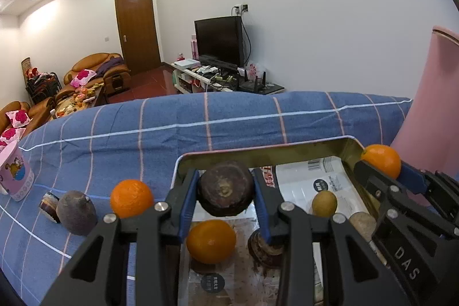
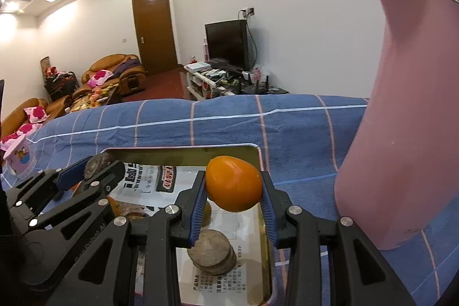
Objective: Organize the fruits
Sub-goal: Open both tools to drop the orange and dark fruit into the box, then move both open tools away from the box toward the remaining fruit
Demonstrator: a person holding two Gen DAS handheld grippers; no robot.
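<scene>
My left gripper [image 1: 226,191] is shut on a dark brown round fruit [image 1: 226,187] and holds it above the gold metal tray [image 1: 258,149]. My right gripper [image 2: 233,188] is shut on an orange [image 2: 233,184] above the tray's right side [image 2: 183,149]; it also shows in the left wrist view [image 1: 381,164]. In the tray lie an orange [image 1: 210,241], a dark fruit [image 1: 265,248], a small green-brown fruit [image 1: 324,202] and a pale brown fruit [image 2: 210,250]. An orange [image 1: 132,198] and a dark fruit [image 1: 76,217] lie on the blue checked cloth [image 1: 229,119] left of the tray.
A pink jug [image 2: 407,119] stands close to the right of the tray. A pink cartoon cup [image 1: 14,174] stands at the far left, with a small dark object [image 1: 49,205] beside the dark fruit. Printed paper [image 1: 315,179] lines the tray.
</scene>
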